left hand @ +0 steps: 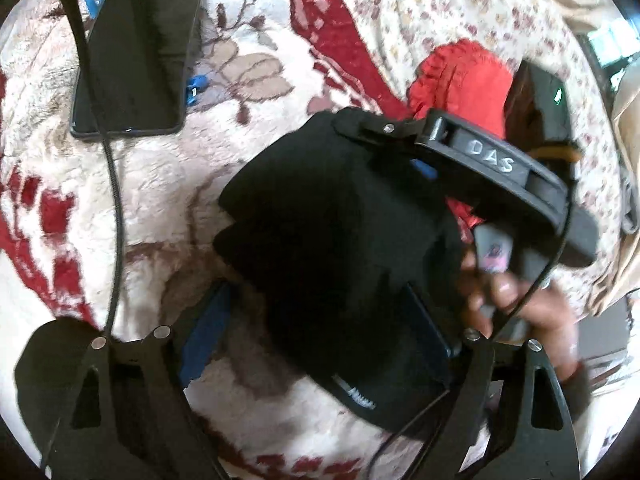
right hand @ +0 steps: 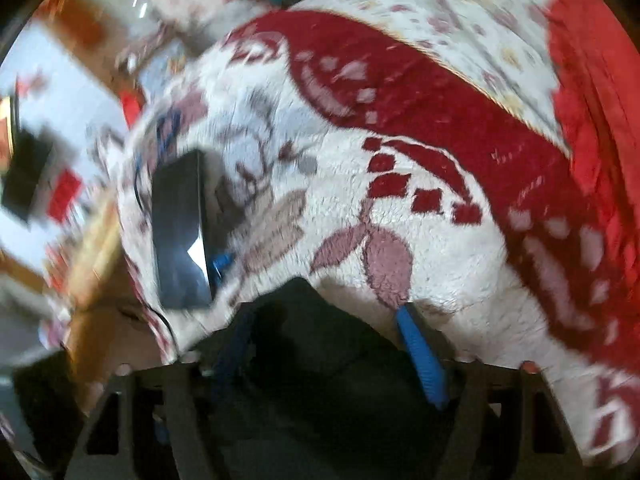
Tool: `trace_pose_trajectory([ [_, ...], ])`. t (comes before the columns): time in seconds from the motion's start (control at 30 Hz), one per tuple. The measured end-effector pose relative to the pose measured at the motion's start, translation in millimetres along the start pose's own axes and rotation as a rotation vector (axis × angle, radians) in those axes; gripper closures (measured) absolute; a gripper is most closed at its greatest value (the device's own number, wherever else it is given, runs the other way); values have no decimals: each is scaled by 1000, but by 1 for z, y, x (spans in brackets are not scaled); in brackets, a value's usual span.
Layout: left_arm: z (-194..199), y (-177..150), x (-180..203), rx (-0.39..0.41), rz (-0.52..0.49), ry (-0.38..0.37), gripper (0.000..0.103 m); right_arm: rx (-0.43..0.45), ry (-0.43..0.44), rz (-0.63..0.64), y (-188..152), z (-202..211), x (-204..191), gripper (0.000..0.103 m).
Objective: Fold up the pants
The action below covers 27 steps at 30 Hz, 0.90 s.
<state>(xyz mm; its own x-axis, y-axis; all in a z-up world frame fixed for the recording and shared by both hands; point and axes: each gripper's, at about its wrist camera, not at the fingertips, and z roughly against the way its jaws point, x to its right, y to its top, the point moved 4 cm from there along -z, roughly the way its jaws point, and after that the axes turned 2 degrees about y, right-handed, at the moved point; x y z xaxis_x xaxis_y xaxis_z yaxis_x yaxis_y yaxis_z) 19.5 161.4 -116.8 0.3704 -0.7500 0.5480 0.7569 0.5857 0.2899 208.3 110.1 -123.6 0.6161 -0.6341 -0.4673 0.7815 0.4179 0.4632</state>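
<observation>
The black pants [left hand: 340,248] are folded into a compact bundle on a white and red floral blanket [left hand: 168,208]. My left gripper [left hand: 316,332] has its blue-padded fingers [left hand: 204,332] on either side of the bundle's near end, which fills the gap between them. The right gripper's body, marked DAS [left hand: 492,160], lies across the bundle's far right corner, held by a hand [left hand: 520,300]. In the blurred right wrist view the right gripper [right hand: 320,344] has black cloth [right hand: 320,360] between its blue fingers [right hand: 420,356].
A black phone [left hand: 136,52] with a cable lies on the blanket at the upper left; it also shows in the right wrist view [right hand: 180,236]. A red cloth [left hand: 460,80] lies beyond the pants. A flowered sheet [left hand: 440,8] covers the far side.
</observation>
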Motion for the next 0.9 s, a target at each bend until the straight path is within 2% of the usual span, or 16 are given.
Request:
trace_pose_trajectory([
  [0.03,1,2,4,6,-7,-32,43,4,27,-25,-1,0,2,66],
  [0.07,2,2,7,-2,-26,-34,70,13,32,-36,-3,3,2,69],
  [0.1,5,2,13,2,-55,-27,82,26,33,-27,-4,8,-1,70],
  [0.17,18,0,25,41,-120,-53,86,61,45,-4,-6,26,-9,72],
  [0.27,48,-8,59,100,-231,-131,87,168,93,-8,-8,75,-17,73],
  [0.33,67,-20,91,147,-358,-166,87,246,126,-11,-13,119,-17,73],
  [0.43,80,-49,140,163,-571,-213,86,359,143,-45,-35,187,-5,73],
  [0.5,73,-75,167,129,-697,-230,86,417,106,-66,-62,226,9,73],
  [0.57,53,-103,187,55,-787,-243,86,467,5,-129,-95,256,33,69],
  [0.6,41,-117,195,9,-819,-251,81,486,-76,-192,-116,268,52,63],
  [0.63,25,-131,201,-48,-843,-260,77,491,-133,-249,-131,275,67,46],
  [0.67,12,-141,205,-102,-854,-264,71,496,-180,-321,-149,281,83,42],
  [0.7,0,-152,207,-160,-861,-263,68,502,-198,-403,-170,287,100,42],
  [0.77,-11,-166,212,-228,-873,-274,63,509,-156,-507,-198,294,118,38],
  [0.8,-10,-169,214,-234,-884,-281,57,511,-139,-538,-209,296,123,36],
  [0.9,13,-162,219,-187,-918,-315,49,510,-139,-542,-230,296,120,29],
])
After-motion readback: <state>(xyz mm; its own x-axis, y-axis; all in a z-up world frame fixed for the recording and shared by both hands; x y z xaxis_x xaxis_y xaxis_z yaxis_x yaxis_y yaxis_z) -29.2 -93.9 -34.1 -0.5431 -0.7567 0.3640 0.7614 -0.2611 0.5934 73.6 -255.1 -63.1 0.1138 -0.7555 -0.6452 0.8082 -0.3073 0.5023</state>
